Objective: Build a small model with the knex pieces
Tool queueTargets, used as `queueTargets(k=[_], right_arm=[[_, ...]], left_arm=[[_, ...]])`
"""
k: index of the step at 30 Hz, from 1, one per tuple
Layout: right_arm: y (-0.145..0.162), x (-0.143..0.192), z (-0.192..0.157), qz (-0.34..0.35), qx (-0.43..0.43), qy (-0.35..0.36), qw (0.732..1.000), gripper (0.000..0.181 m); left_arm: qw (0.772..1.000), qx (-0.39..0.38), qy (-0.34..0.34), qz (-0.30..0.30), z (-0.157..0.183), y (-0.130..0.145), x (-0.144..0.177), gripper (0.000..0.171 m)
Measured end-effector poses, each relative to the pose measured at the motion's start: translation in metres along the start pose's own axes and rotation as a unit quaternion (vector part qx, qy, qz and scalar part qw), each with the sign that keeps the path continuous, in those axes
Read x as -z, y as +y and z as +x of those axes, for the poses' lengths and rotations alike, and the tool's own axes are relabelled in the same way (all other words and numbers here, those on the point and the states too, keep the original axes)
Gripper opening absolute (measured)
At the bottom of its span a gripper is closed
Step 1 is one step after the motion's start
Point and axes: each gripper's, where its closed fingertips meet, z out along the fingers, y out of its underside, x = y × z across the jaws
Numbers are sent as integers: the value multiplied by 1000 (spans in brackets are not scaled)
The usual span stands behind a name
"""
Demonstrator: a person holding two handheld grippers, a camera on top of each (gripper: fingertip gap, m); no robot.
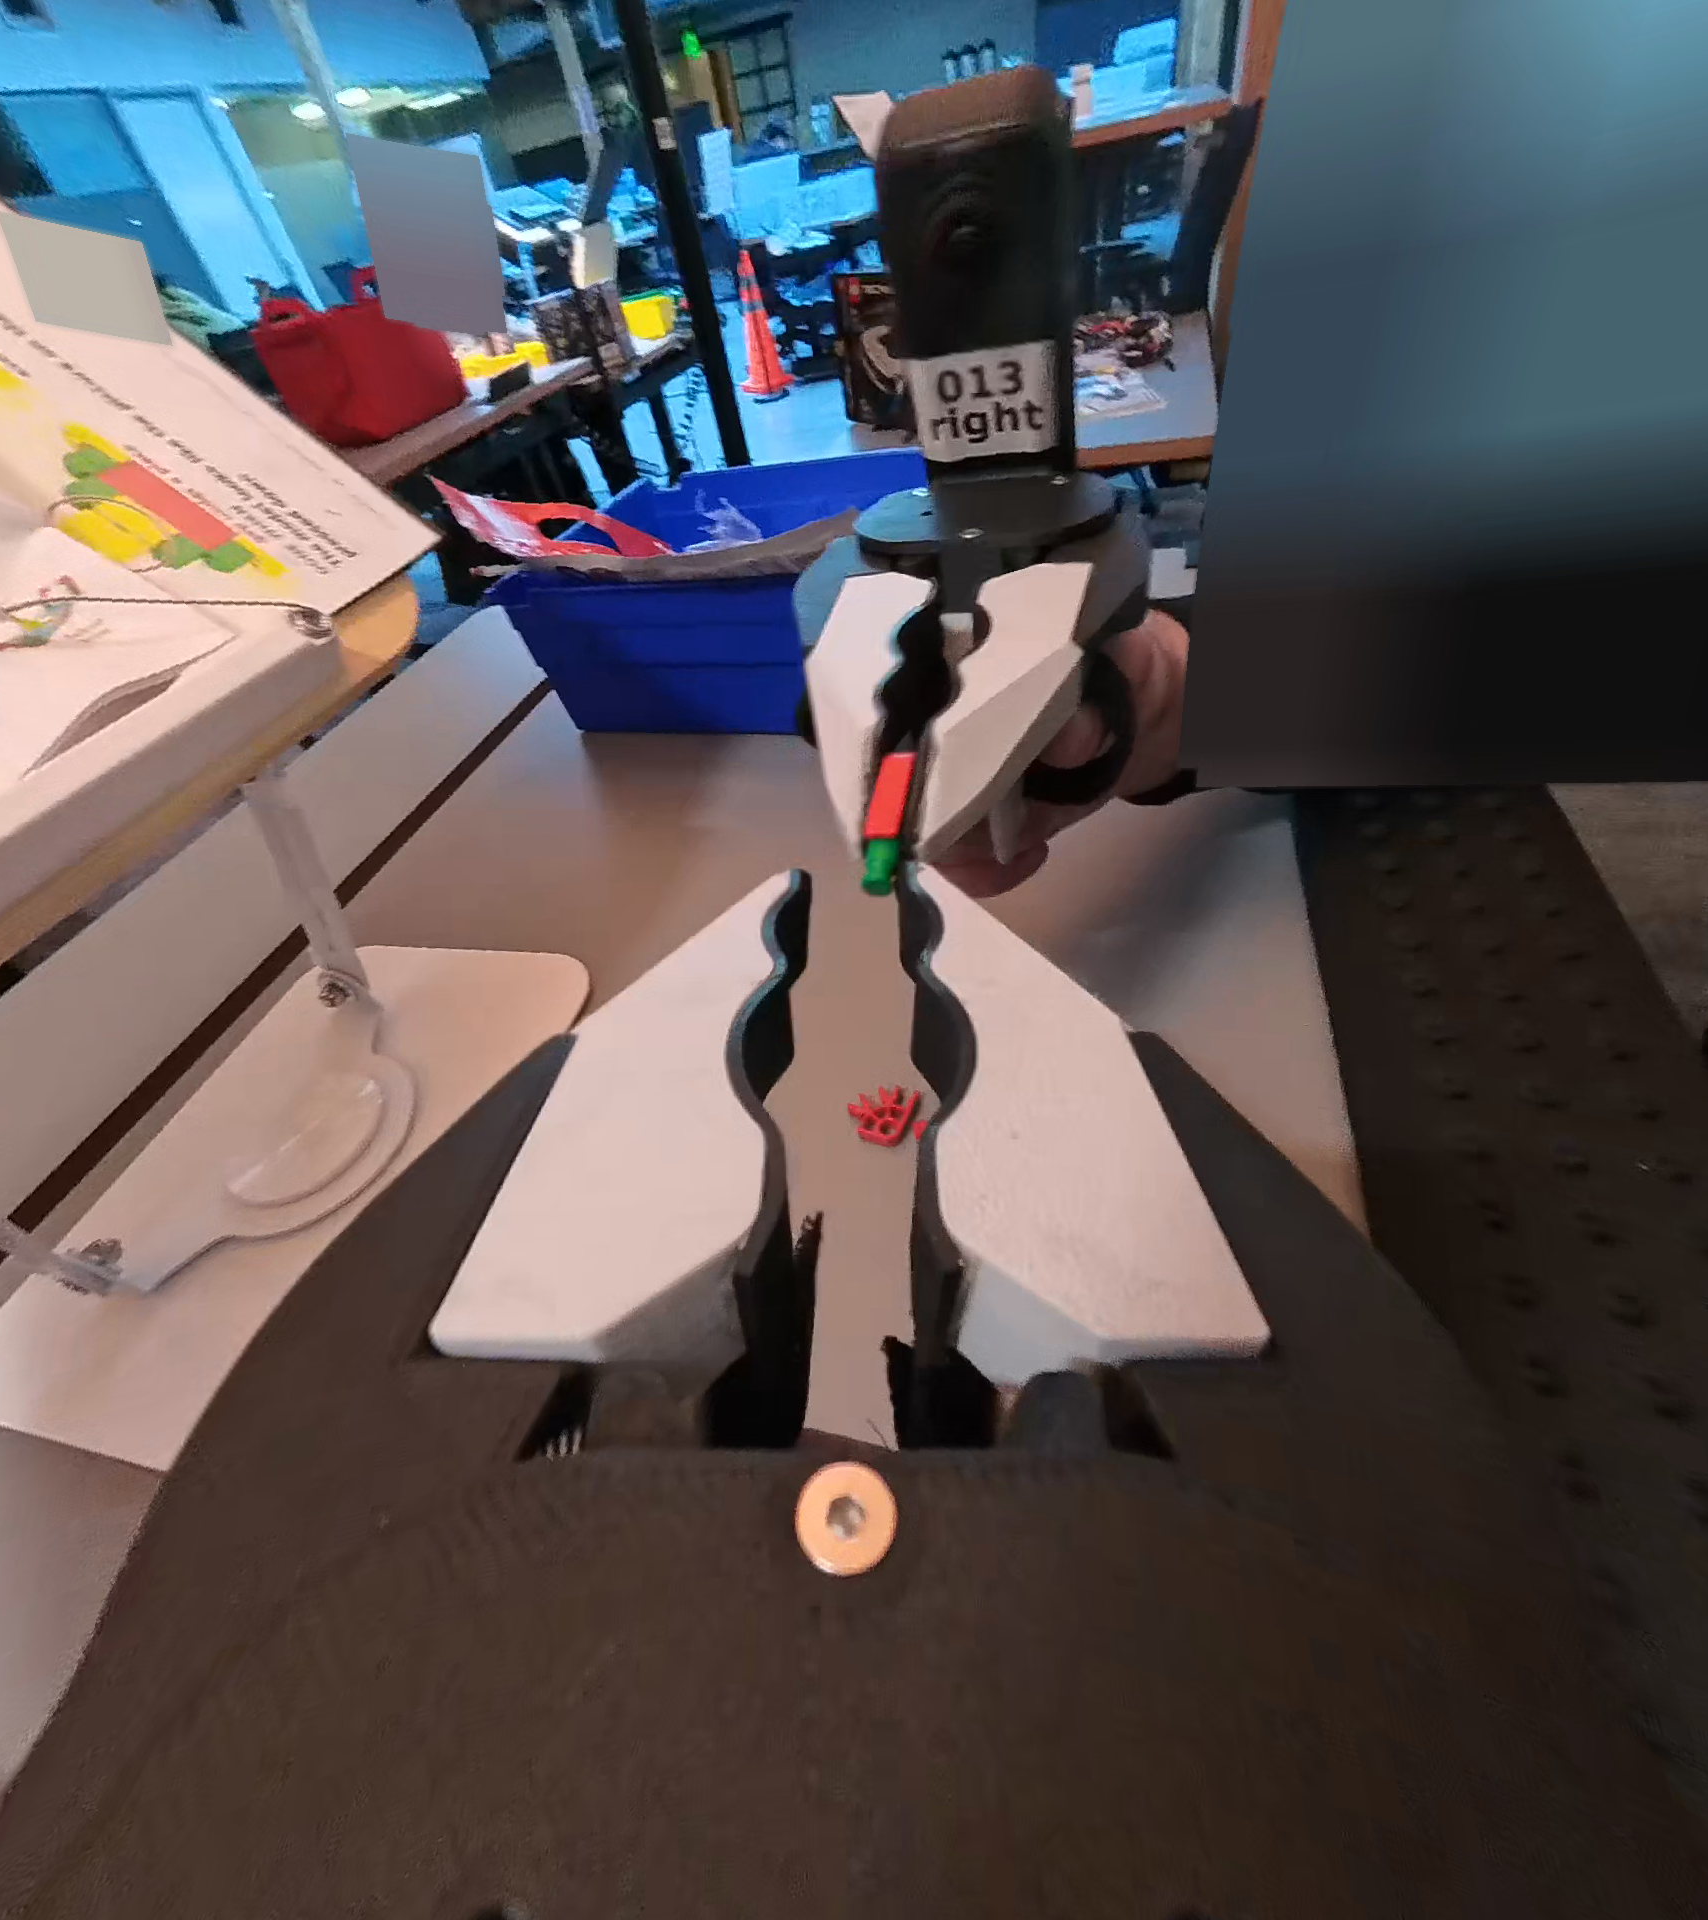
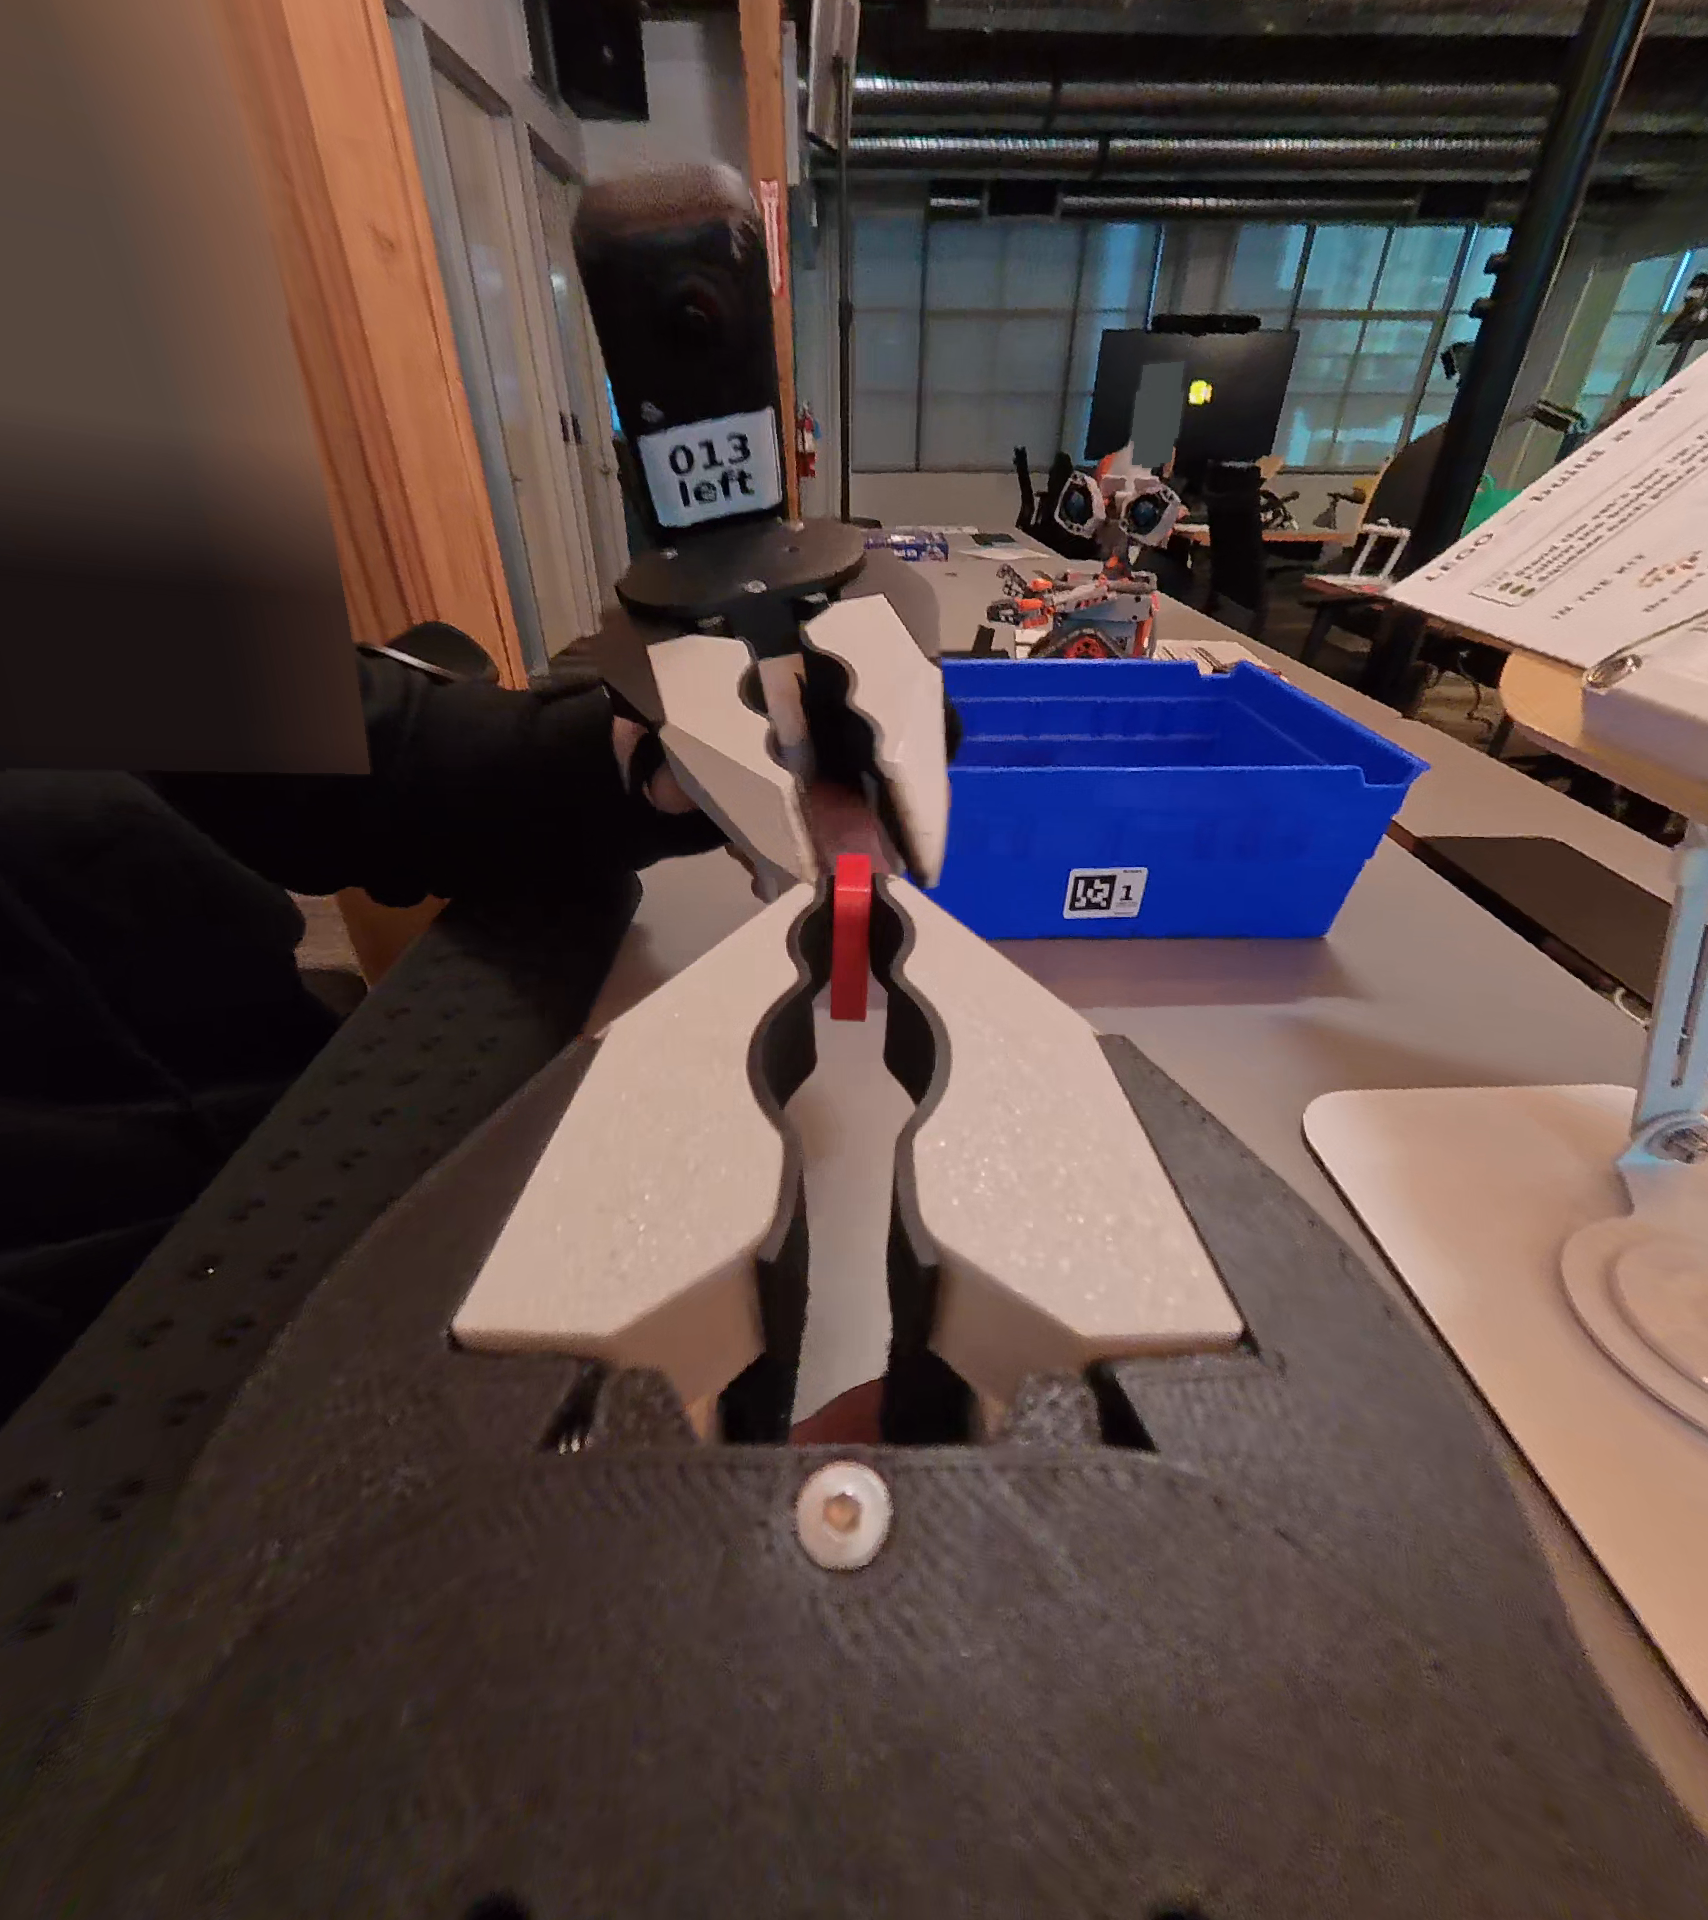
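Observation:
My right gripper [image 2: 848,909] is shut on a red brick [image 2: 850,940] held upright between its fingertips. In the left wrist view the right gripper [image 1: 891,862] points down toward me, and the red brick [image 1: 891,795] has a small green piece [image 1: 879,868] on its lower end. My left gripper [image 1: 855,894] is open and empty, its tips just below and beside the green piece. It faces the right gripper tip to tip [image 2: 855,878]. A small red toothed part [image 1: 886,1117] lies on the grey table [image 1: 673,831], seen between the left fingers.
A blue bin [image 1: 663,644] [image 2: 1141,821] stands behind the grippers. An instruction booklet on a tilted stand [image 1: 102,520] [image 2: 1660,582] has a white base plate [image 1: 258,1143] [image 2: 1504,1226]. A black perforated mat [image 1: 1504,1143] [image 2: 206,1195] lies at the table's near edge. My two grippers' fingertips are within a few centimetres of each other. Both grippers' tips are roughly 30 cm from the white base plate [image 1: 258,1143].

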Motion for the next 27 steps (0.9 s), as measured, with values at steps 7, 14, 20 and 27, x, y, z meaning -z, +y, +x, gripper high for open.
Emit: queueTargets(k=[7, 14, 20, 27], right_arm=[[1, -2, -5, -2, 6, -11, 1000, 4], [4, -1, 3, -11, 16, 18, 1000, 7], [4, 0, 3, -25, 36, 26, 999, 7], [8, -1, 8, -54, 57, 53, 996, 4]], left_arm=[[1000, 9, 26, 3, 11, 4, -5, 5], [1000, 20, 15, 13, 6, 7, -6, 2], [999, 22, 19, 15, 5, 7, -2, 2], [1000, 17, -2, 11, -2, 11, -4, 3]])
